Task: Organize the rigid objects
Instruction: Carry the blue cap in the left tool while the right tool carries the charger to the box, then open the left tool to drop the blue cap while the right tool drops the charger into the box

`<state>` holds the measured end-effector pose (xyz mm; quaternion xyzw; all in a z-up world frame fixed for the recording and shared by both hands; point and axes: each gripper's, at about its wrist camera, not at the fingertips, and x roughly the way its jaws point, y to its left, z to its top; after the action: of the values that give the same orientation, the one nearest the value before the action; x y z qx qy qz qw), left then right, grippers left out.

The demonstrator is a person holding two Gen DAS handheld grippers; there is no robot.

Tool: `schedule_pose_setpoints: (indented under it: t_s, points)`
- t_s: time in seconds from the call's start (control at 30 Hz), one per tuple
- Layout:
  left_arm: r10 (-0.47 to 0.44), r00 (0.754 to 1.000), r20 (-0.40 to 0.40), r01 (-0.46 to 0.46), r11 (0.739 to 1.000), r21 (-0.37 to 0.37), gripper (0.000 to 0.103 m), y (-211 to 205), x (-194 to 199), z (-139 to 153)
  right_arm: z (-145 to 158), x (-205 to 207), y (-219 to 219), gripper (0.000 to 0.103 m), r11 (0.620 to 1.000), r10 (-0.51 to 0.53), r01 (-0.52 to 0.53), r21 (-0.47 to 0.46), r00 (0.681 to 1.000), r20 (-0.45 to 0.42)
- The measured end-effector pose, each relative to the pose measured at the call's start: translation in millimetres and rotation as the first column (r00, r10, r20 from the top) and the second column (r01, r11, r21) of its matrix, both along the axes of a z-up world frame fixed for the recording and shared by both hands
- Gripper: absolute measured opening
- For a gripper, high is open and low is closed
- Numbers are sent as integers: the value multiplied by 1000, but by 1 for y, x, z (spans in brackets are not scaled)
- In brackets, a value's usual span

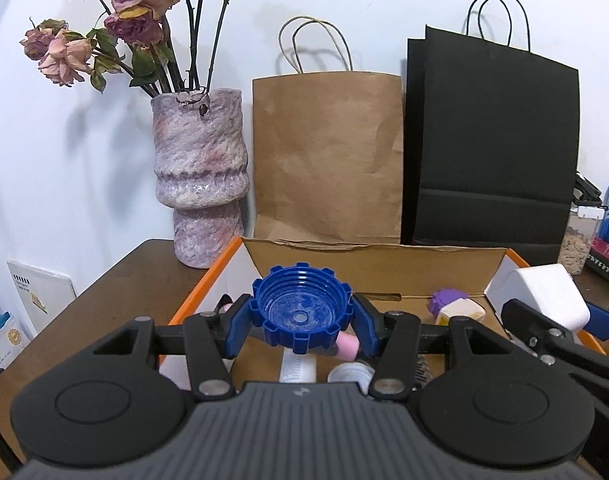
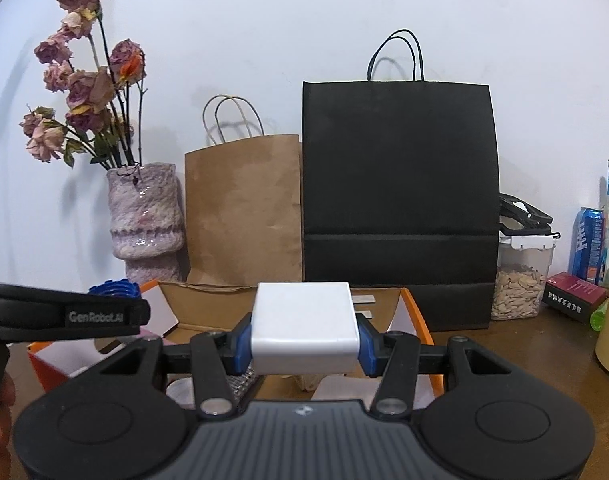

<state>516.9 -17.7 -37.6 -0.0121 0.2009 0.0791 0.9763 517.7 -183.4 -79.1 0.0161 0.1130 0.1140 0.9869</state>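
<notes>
Left wrist view showed my left gripper (image 1: 302, 316) clamped on a blue ribbed plastic screw cap (image 1: 302, 307), its blue pads pressing the cap's notched rim from both sides, hollow side facing the camera. I held it above the open cardboard box with orange outer walls (image 1: 202, 286). Inside that box I could make out a pink cylindrical piece (image 1: 347, 347) just below the cap, a white tube with printed text (image 1: 298, 366), a white round-topped container (image 1: 350, 372), a small purple plastic piece (image 1: 444, 300) and a cream-coloured block (image 1: 462, 312) touching it. What lay deeper under the gripper was hidden.

On the right wrist view, my right gripper (image 2: 304, 338) was closed around a white square plug-in charger (image 2: 304, 326), pads on its two sides, its two metal prongs (image 2: 362, 306) pointing away from me over the box (image 2: 418, 320). The left gripper's arm (image 2: 64, 314) crossed in from the left, with the blue cap (image 2: 114, 288) peeking above it.

Behind the box stood a brown paper bag with twine handles (image 1: 328, 156) and a black paper bag (image 1: 492, 144), side by side against the wall, their insides not visible. A mottled pink ceramic vase (image 1: 202, 168) held dried roses (image 1: 136, 12). To the far right, a clear plastic canister (image 2: 520, 276) was partly filled with pale seeds, beside a blue drink can (image 2: 588, 244).
</notes>
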Motion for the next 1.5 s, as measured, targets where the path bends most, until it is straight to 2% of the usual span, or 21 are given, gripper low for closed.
schedule_pose_setpoints:
  t_s: [0.5, 0.57, 0.63, 0.67, 0.7, 0.73, 0.77, 0.83, 0.87, 1.3, 1.5]
  points:
    - [9, 1000, -27, -8, 1000, 14, 55, 16, 24, -6, -6, 30, 6, 49, 999, 34, -36, -25, 998, -57]
    - [8, 1000, -29, -8, 1000, 13, 61, 18, 23, -7, -7, 30, 6, 50, 999, 31, -33, -28, 997, -67]
    - [11, 1000, -24, -11, 1000, 3, 84, 20, 21, -7, -7, 29, 5, 51, 999, 20, -22, -31, 997, -68]
    - [13, 1000, -17, -13, 1000, 1, 90, 21, 20, -6, -7, 27, 4, 61, 999, 22, -24, -26, 998, -61]
    - [18, 1000, -9, -18, 1000, 3, 101, 21, 19, -5, -6, 25, 4, 74, 1000, 9, -10, -28, 999, -48]
    - [20, 1000, 1, -20, 1000, 6, 103, 21, 17, -4, -5, 22, 3, 81, 999, -5, 5, -32, 1000, -29]
    - [20, 1000, 12, -20, 1000, 4, 103, 21, 15, -3, -4, 20, 2, 90, 999, -12, 11, -30, 1000, -15]
    - [20, 1000, 13, -20, 1000, -10, 103, 23, 13, -2, -2, 17, 0, 95, 1000, -16, 16, -21, 1000, 2]
    - [23, 1000, 14, -23, 1000, -15, 103, 24, 13, -1, -2, 17, -1, 102, 1000, -22, 22, -20, 1000, 7]
    - [25, 999, 38, -24, 1000, -17, 103, 25, 1, 6, 1, 8, -4, 103, 999, -36, 37, -16, 999, 29]
    - [7, 998, 57, -8, 1000, 14, 103, 20, -15, 12, 6, -6, -6, 103, 999, -40, 40, -12, 998, 39]
